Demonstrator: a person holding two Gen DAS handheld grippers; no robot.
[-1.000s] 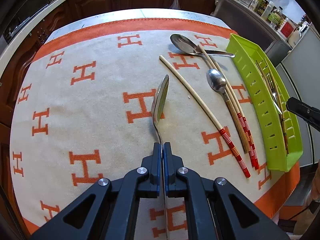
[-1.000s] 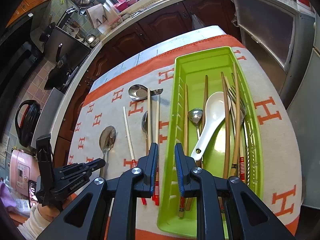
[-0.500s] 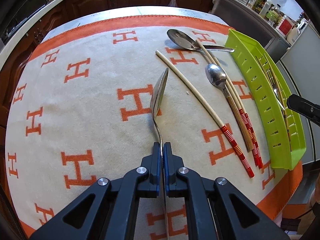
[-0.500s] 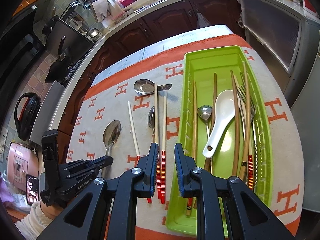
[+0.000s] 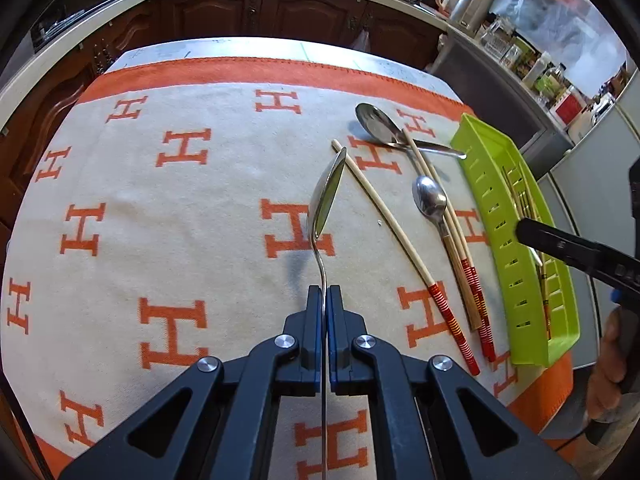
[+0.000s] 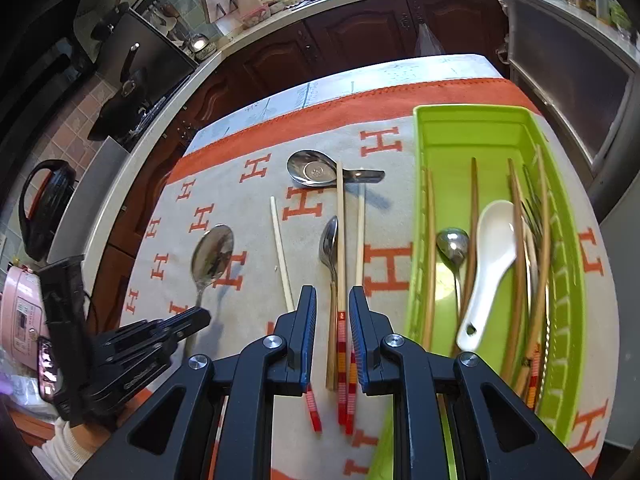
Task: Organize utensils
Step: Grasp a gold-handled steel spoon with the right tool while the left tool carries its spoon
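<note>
My left gripper (image 5: 324, 292) is shut on the handle of a metal spoon (image 5: 326, 196), whose bowl stands edge-on just above the H-patterned cloth (image 5: 180, 208). The right wrist view shows this spoon (image 6: 212, 254) in the left gripper (image 6: 192, 320). My right gripper (image 6: 332, 296) hovers with its jaws a little apart over a pair of red-banded chopsticks (image 6: 340, 220) and a small spoon (image 6: 329, 244) on the cloth. To their left lies a single chopstick (image 6: 280, 248), and beyond them a broad soup spoon (image 6: 312, 170). The green tray (image 6: 472, 132) is on the right.
The tray holds a white ceramic spoon (image 6: 490, 256), a small metal spoon (image 6: 452, 242), a fork (image 6: 534, 208) and several wooden chopsticks. Dark cabinets (image 5: 300, 12) and a counter stand beyond the table. A kettle (image 6: 44, 208) stands at the left, and a hand (image 5: 608, 368) grips the right tool.
My right gripper has moved left, from above the tray's near end to above the chopsticks on the cloth. The left gripper has shifted slightly, still holding the spoon.
</note>
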